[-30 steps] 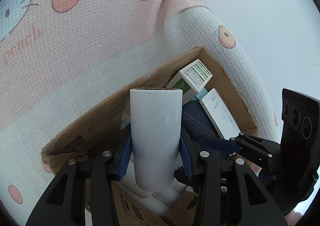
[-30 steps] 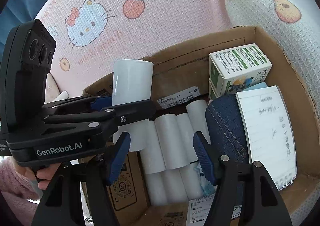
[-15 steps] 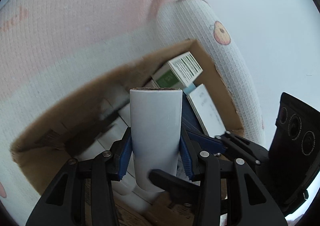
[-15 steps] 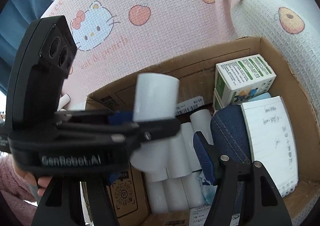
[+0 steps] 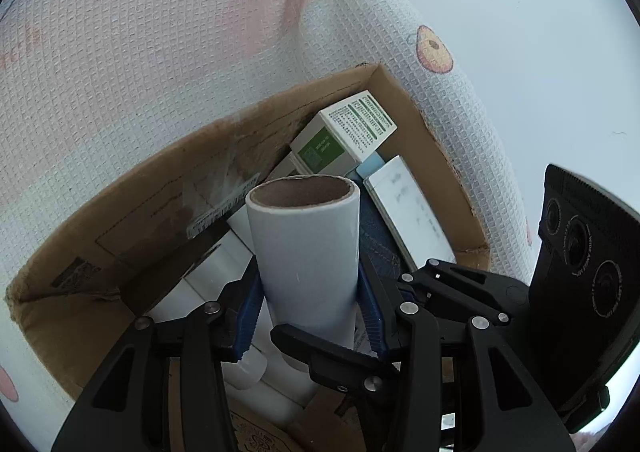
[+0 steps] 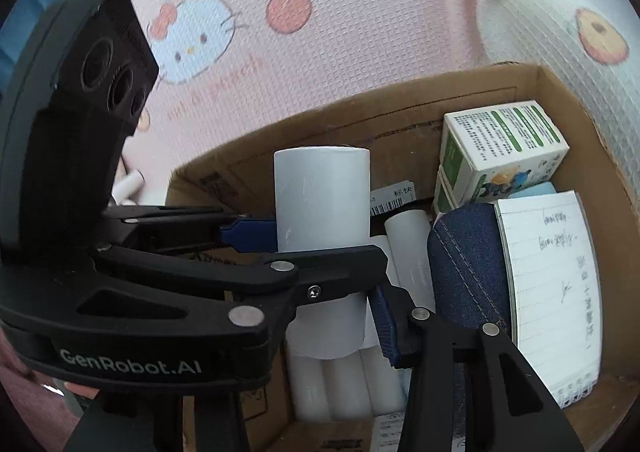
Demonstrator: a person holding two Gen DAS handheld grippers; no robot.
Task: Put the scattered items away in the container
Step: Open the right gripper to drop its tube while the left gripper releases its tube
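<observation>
A white paper roll (image 5: 304, 260) with a brown cardboard core stands upright over the open cardboard box (image 5: 160, 212). My left gripper (image 5: 308, 308) is shut on its middle. In the right wrist view the same roll (image 6: 322, 200) is crossed by the left gripper (image 6: 316, 248). My right gripper (image 6: 332, 328) has its jaws closing around the roll's lower end. Its visible blue pad (image 6: 384, 328) lies against the roll; the other finger is hidden behind the left gripper. In the left wrist view the right gripper's fingers (image 5: 332, 356) reach in from the right.
Inside the box (image 6: 320, 132) lie several white rolls (image 6: 344, 384), a green-and-white carton (image 6: 500, 144), a denim pouch (image 6: 464, 264) and a lined notebook (image 6: 548, 284). A small white roll (image 6: 130, 184) lies outside on the pink cartoon-print bedding (image 6: 320, 32).
The left gripper has carried the roll rightward over the box and tipped it, so its core shows. The right gripper's jaws have narrowed around the roll's lower end.
</observation>
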